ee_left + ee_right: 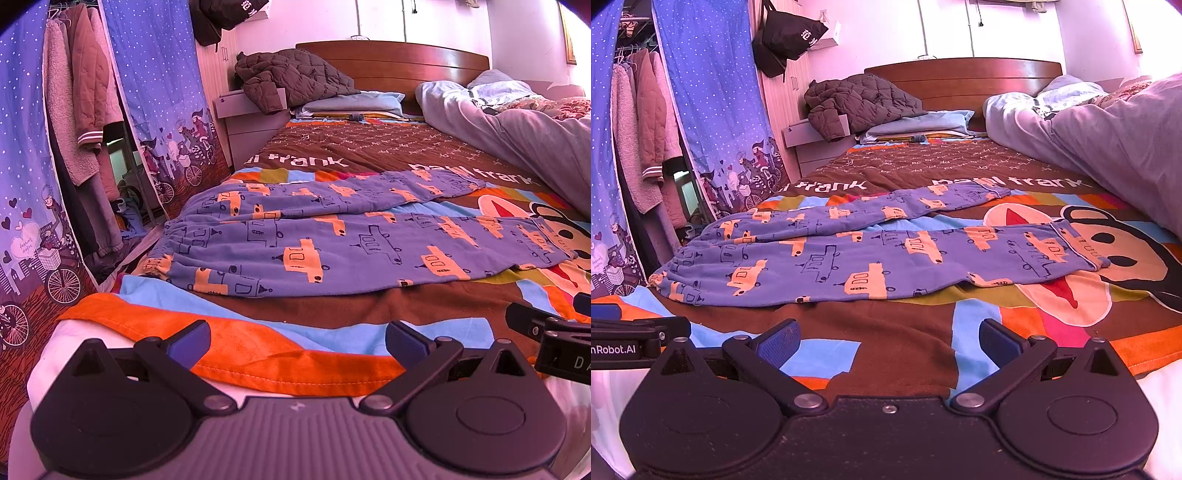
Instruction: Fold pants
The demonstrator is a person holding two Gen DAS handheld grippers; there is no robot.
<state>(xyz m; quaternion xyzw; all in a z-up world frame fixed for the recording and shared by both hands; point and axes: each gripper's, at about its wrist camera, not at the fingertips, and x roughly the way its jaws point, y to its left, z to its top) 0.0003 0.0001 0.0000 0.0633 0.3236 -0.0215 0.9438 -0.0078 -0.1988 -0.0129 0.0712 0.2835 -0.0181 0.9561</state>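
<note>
Blue pants (332, 240) printed with orange cars lie spread flat across the bed, waistband at the left, both legs stretched to the right. The right wrist view shows the same pants (868, 254), the near leg ending by the cartoon face. My left gripper (297, 341) is open, held low over the bed's near edge, short of the pants and holding nothing. My right gripper (888, 341) is open too, beside it to the right, also short of the pants. Each gripper's body shows at the edge of the other's view.
A brown, orange and blue cartoon bedspread (905, 343) covers the bed. A grey duvet (1108, 147) is heaped along the right side. A dark quilted jacket (291, 79) and pillows sit by the wooden headboard. A curtained wardrobe (85, 110) with hanging clothes stands left.
</note>
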